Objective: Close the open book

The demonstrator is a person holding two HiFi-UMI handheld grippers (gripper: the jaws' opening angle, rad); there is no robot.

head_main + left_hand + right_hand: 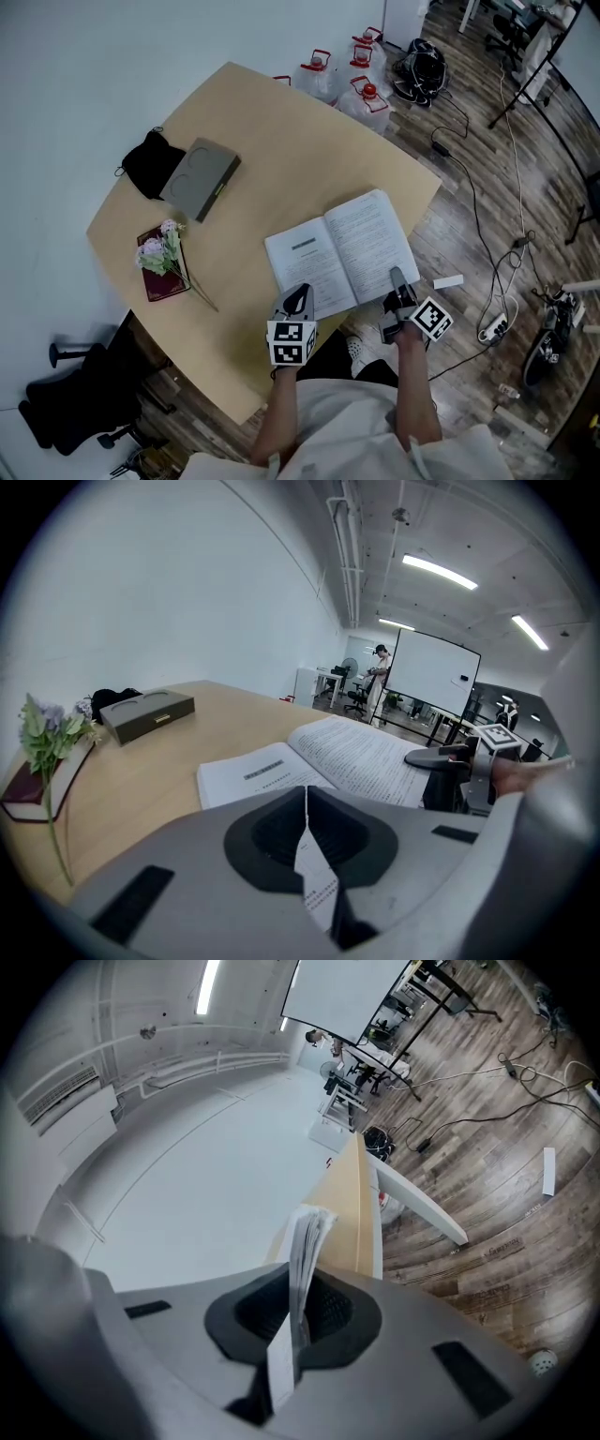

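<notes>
Open book (342, 248) lies flat, pages up, at the near edge of the table (281, 141), right in front of me. Both tools are on its near edge.

My left gripper (307, 803) is at the bottom of the left-hand page. Its jaws are closed with a strip of printed paper pinched between them. It looks like one thin leaf, but I can't say for sure from this angle. The left page beyond it is still flat on the wood.

My right gripper (298, 1312) is at the bottom of the right-hand page. Its jaws are clamped on a thicker bunch of pages, seen edge-on and standing up between the pads. In the head view it sits at the lower right corner of the book, close to the table edge.

Rest of the table, well away from the book:
- A grey box (200, 178) sits on the far left, with a black pouch (150, 164) touching it.
- Flowers (164, 248) lie across a dark red book (159, 277) nearer the left edge.

Water jugs (366, 98) stand on the floor past the far side.
</notes>
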